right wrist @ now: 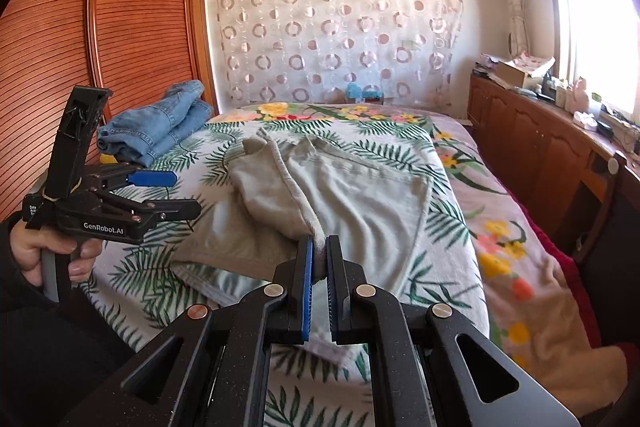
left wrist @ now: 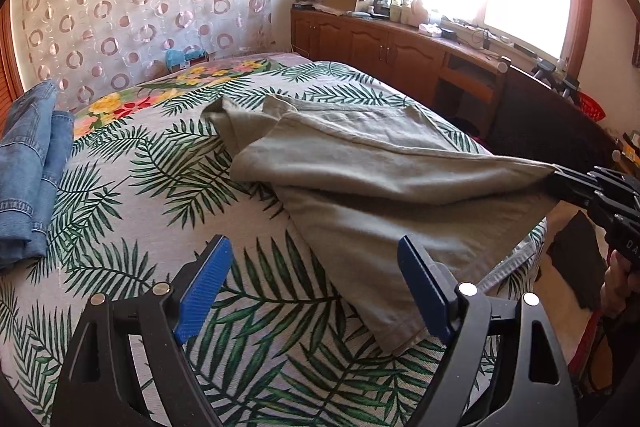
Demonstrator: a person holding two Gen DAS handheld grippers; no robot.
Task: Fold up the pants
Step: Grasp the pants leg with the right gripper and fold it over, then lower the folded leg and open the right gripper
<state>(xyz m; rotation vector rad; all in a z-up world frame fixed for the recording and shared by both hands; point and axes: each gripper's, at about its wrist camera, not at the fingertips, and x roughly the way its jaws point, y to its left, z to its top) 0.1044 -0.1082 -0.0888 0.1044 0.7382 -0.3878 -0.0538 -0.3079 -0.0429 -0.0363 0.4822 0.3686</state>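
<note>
Two tongs work over the palm-leaf printed bedspread (left wrist: 120,187): the right gripper (right wrist: 319,247) is pinched tight on an edge of the grey-green cotton pants (right wrist: 360,195) lying mid-bed, the left gripper (left wrist: 316,267) gapes wide, empty. Folded blue jeans (right wrist: 160,127) sit near the wardrobe.

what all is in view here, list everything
pants: 1, grey-green, on the bed, one edge lifted
jeans: 1, blue, folded at the bed's far left corner
bedspread: 1, white with green leaves and flowers, covering the bed
curtain: 1, sheer with circles, on the far wall
wardrobe: 1, brown slatted, left of the bed
cabinets: 1 row, brown, cluttered top, under the window
left gripper: 1, black with blue pads, open, empty
right gripper: 1, same, shut on the pants' edge
</note>
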